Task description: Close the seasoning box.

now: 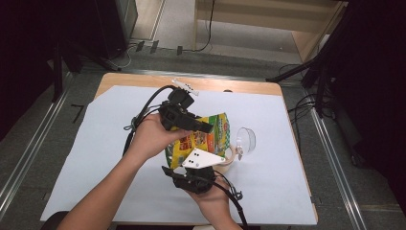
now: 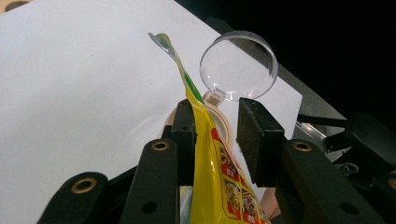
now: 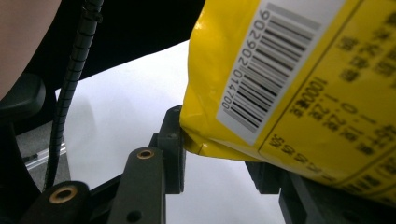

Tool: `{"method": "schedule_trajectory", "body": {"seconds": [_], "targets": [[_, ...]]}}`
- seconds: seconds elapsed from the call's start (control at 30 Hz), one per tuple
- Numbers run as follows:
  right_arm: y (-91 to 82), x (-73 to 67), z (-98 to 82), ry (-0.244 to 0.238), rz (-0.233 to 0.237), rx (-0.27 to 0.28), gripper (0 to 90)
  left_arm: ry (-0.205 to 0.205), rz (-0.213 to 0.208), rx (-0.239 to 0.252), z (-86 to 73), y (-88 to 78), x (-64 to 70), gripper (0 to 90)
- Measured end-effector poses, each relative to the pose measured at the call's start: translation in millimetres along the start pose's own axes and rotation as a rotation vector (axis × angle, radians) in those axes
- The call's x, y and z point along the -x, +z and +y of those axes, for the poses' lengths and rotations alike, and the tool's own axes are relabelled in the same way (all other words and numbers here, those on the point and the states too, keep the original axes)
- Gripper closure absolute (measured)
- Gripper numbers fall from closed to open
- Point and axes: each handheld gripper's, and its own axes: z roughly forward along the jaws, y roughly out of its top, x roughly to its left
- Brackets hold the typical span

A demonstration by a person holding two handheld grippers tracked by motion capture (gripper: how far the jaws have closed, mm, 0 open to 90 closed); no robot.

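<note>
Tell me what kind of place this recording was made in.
Probably a lab or studio recording bay, not a home. A wooden table covered with a white sheet stands on grey carpet, with loose cables and dark stands around it and a metal floor rail alongside.

A bright yellow snack bag [image 1: 198, 140], printed with green and red panels and small food pictures, carries a white label of black barcode stripes and digits on its back, beside dark printed characters. Two black grippers, the left gripper [image 2: 215, 135] and the right gripper [image 3: 219, 154], show brass-coloured rivets, the right one topped by a grey plate with dark dots. A white sheet [image 1: 95, 158] covers the tan wooden counter [image 1: 143, 79], where a clear container [image 2: 238, 65] with a beige lid sits.
</note>
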Motion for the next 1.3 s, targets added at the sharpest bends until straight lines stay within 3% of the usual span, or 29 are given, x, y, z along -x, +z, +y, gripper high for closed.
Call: {"method": "schedule_trajectory", "body": {"seconds": [0.27,0.43,0.57,0.67,1.0,1.3], "targets": [[-0.6,-0.3,1.2,0.0,0.0,-0.005,63.9,-0.006,-0.002,0.002,-0.3,0.5,-1.4,69.4],[-3.9,-3.3,5.9,-0.04,-0.016,-0.011,63.8,-0.01,-0.006,0.017,-0.5,-2.7,-0.7,69.5],[-1.2,-0.1,2.8,-0.008,0.004,-0.017,64.0,0.001,0.01,0.001,-0.7,1.9,1.3,69.1],[-3.9,-0.4,3.8,-0.018,-0.001,-0.017,64.0,-0.007,-0.006,0.013,-0.4,0.6,0.0,69.0],[-0.8,1.3,2.0,-0.017,-0.002,-0.01,63.4,0.0,0.008,0.009,-0.8,-0.4,1.9,68.6],[-0.1,6.1,0.1,0.012,0.006,-0.013,63.2,0.005,0.017,0.007,-0.4,-1.4,4.2,68.5]]}}
